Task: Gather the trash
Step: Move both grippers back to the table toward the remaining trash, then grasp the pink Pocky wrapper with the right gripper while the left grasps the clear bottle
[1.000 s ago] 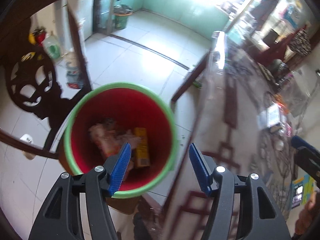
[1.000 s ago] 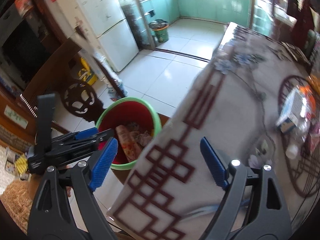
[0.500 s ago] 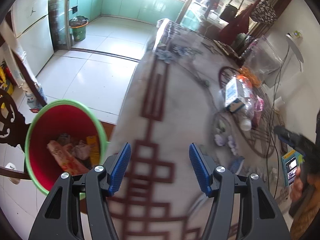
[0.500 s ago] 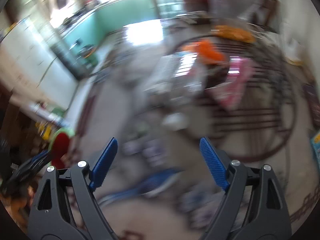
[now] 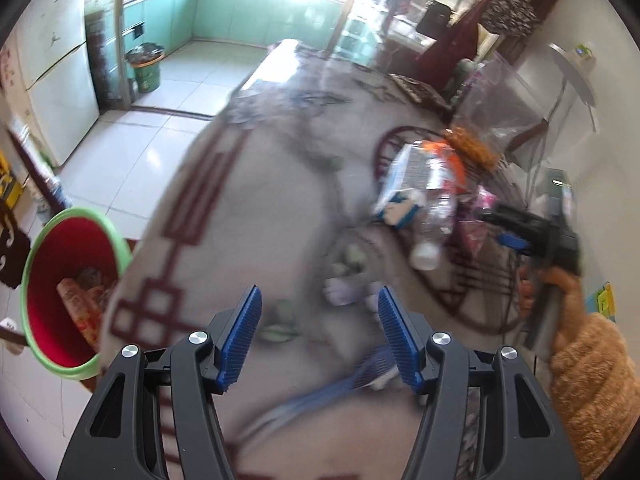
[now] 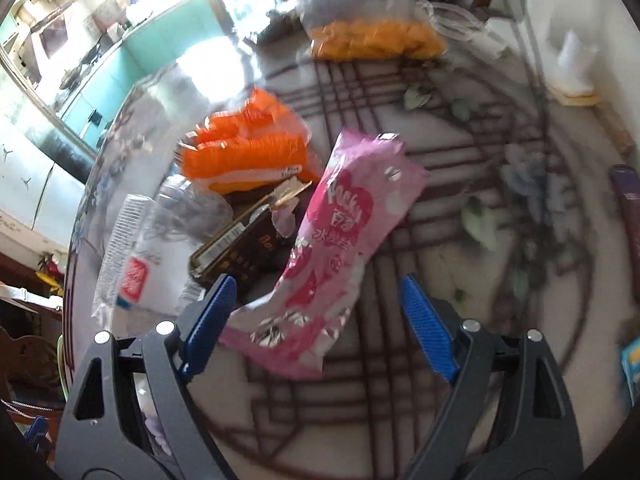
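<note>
My right gripper [image 6: 318, 326] hangs open over the patterned table, a pink snack wrapper [image 6: 328, 252] lying just ahead of its fingers, untouched. Beside the wrapper lie a dark box [image 6: 244, 248], an orange packet [image 6: 244, 152] and a clear plastic bottle [image 6: 136, 264]. My left gripper [image 5: 320, 338] is open and empty above the table's near part. In the left wrist view the trash pile [image 5: 424, 196] lies to the right, and my right gripper [image 5: 532, 236] is over it. A red bin with a green rim [image 5: 68, 288], holding trash, stands on the floor at the left.
A bag of orange snacks [image 6: 376, 40] sits at the table's far side. A blue fly swatter [image 5: 332, 392] lies near the left gripper. A person's hand in an orange sleeve [image 5: 588, 376] holds the right gripper. A fridge [image 5: 52, 92] and a small green bin [image 5: 146, 70] stand beyond.
Both grippers swung away from the red bin and over the table. The right one now hovers above the pink wrapper; the left has the bin at its far left. Both stayed open.
</note>
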### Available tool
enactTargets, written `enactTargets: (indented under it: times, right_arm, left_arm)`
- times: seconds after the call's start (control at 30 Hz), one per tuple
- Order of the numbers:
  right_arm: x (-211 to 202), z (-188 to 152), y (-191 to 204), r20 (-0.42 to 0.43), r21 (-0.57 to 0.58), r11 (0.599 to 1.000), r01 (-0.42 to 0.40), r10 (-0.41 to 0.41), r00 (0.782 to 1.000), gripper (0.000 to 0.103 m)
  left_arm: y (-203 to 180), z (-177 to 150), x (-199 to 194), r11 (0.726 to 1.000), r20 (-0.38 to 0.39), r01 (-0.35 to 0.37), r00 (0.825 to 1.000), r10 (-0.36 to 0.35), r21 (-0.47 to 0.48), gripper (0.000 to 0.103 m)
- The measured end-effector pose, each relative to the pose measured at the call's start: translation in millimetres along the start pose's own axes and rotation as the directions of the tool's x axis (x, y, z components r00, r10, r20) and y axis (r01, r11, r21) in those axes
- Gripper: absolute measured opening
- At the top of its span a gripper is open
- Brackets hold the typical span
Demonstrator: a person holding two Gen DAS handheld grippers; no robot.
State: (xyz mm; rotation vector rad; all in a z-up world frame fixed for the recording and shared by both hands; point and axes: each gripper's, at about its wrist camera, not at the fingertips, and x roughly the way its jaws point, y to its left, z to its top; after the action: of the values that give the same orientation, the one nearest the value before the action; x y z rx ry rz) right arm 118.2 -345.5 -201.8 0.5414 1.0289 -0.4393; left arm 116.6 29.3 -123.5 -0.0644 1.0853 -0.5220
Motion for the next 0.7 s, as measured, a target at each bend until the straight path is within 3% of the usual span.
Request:
enactTargets:
  times: [0.07,0.2,0.3,0.47,0.7]
  right_arm:
    - [11,0,-1,-0.028,0.009,0.999,-0.031,0.031,0.999,0.07]
    - [13,-3,-6,-0.048,-0.002,0.998,-0.066,0.065,0.997,0.029]
    - [2,-5,-20,-0.043,0.002,0.993,-0.118,0.118,0.992,0.018]
    - [-43,-21,-42,0.006,-0.038,0.983,-0.179,0.179,0.984,0.016]
    - [-76,-44,-73,0.011,-0.005,0.97,-0.244,0.244,0.97,0.016]
  left_arm:
    - [-17,4,4,1.0,0.001,0.012,1.0,-0.012,0.02,0.058]
    - [-63,21,18,0.993,-0.003,0.066,0.998,-0.066,0.093,0.058]
    - [-94,36,37,0.982,-0.032,0.109,0.994,-0.105,0.153,0.058]
    - [-142,62,94,0.958,-0.13,0.149,0.984,-0.12,0.245,0.058]
    - [-160,86,153,0.957,-0.216,0.167,0.969,-0.116,0.237,0.058]
